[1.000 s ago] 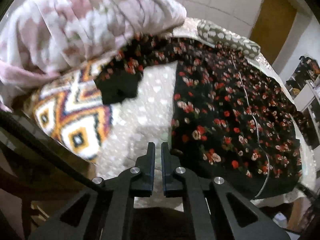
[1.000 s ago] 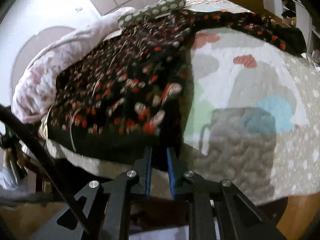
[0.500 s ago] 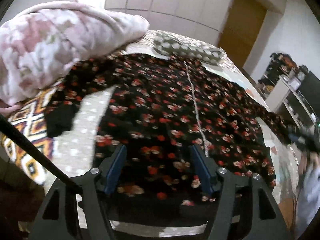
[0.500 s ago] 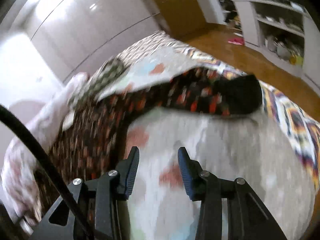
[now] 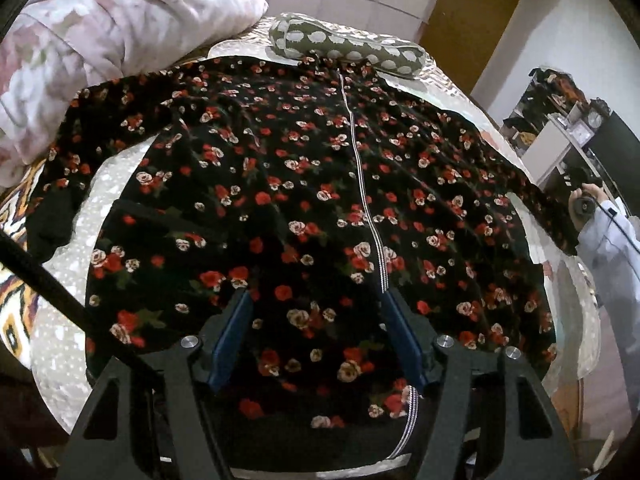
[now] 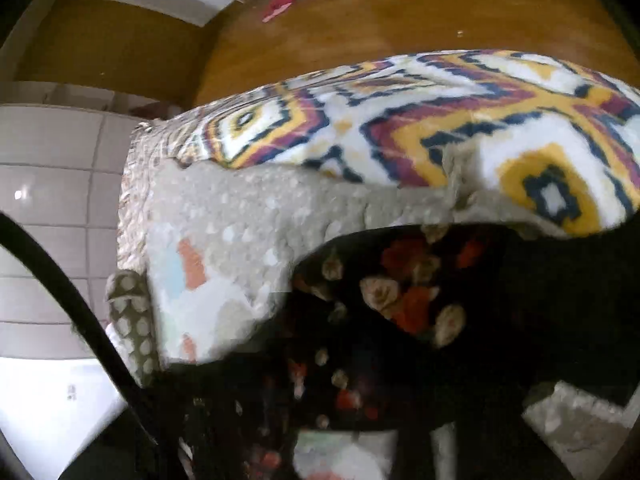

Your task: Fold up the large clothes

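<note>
The floral garment, black with red and cream roses and a white zipper down its middle, lies spread flat on the bed, collar toward the spotted pillow and both sleeves out to the sides.

1 second ago the left gripper was pinched narrow at the hem's left corner and the right one was closed at the other lower corner. Half a second ago both had let go and their fingers stood apart. Now the left gripper's blue-padded fingers stand wide, hovering over the lower middle of the garment and holding nothing, with the hem just below them.

The right wrist camera has swung hard over and sits very close to the right sleeve, which fills the lower part of its blurred view over the grey quilt and the patterned blanket. The right gripper's fingers are hidden behind the dark cloth, so whether they are apart or holding the sleeve cannot be told.

This reads as the end of the spreading step and the start of the first fold: the right side appears to be reaching for the sleeve to bring it in over the body, while the left waits. Nothing is folded yet.
</note>
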### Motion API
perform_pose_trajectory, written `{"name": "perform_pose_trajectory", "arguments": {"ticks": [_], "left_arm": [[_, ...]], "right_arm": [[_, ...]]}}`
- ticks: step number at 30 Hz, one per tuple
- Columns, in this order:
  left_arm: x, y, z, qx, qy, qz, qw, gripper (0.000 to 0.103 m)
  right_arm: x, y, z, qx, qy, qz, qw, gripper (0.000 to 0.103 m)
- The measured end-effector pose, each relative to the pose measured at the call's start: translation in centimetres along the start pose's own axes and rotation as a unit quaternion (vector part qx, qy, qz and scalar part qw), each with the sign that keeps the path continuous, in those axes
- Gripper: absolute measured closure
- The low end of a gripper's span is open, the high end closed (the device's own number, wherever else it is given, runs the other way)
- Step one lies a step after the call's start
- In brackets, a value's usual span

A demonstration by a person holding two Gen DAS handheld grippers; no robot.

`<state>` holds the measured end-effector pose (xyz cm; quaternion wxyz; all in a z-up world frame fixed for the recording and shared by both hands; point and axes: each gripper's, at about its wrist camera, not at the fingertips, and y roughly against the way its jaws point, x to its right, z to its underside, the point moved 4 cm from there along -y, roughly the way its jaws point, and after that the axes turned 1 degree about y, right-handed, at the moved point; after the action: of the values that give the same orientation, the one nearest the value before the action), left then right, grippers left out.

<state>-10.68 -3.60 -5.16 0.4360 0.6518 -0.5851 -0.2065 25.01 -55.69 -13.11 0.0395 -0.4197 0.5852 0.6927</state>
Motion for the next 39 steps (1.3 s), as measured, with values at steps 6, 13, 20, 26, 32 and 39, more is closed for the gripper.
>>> {"name": "perform_pose_trajectory", "arguments": {"ticks": [6,13,20,26,32,39], "left_arm": [[0.1,0.1,-1.1,0.009,0.003,0.009,0.9999,0.037],[0.3,0.4,-0.8,0.014,0.010,0.026,0.9995,0.037],[0.3,0.6,0.3,0.002,0.010,0.025,0.9996,0.037],[-0.1,-0.1,0.9,0.001,0.018,0.005,0.9998,0.037],[-0.2,-0.7,1.1,-0.005,0.021,0.001,0.9998,0.037],[-1.1,-0.6,1.1,-0.002,0.032,-0.005,0.9995,0.037]], "right_arm": [[-7.5,5.3,1.0,0.043,0.159,-0.061,0.984,0.094],[-8.3,15.0,3.6,0.084,0.243,-0.192,0.947,0.092],[9.4,8.1,3.8,0.004,0.123,-0.138,0.983,0.092],[13.2,9.6,4.4,0.049,0.171,-0.083,0.981,0.085],[6.1,12.7,7.8,0.124,0.415,-0.037,0.901,0.031],[0.4,7.8,14.3,0.153,0.598,0.039,0.786,0.027]]}}
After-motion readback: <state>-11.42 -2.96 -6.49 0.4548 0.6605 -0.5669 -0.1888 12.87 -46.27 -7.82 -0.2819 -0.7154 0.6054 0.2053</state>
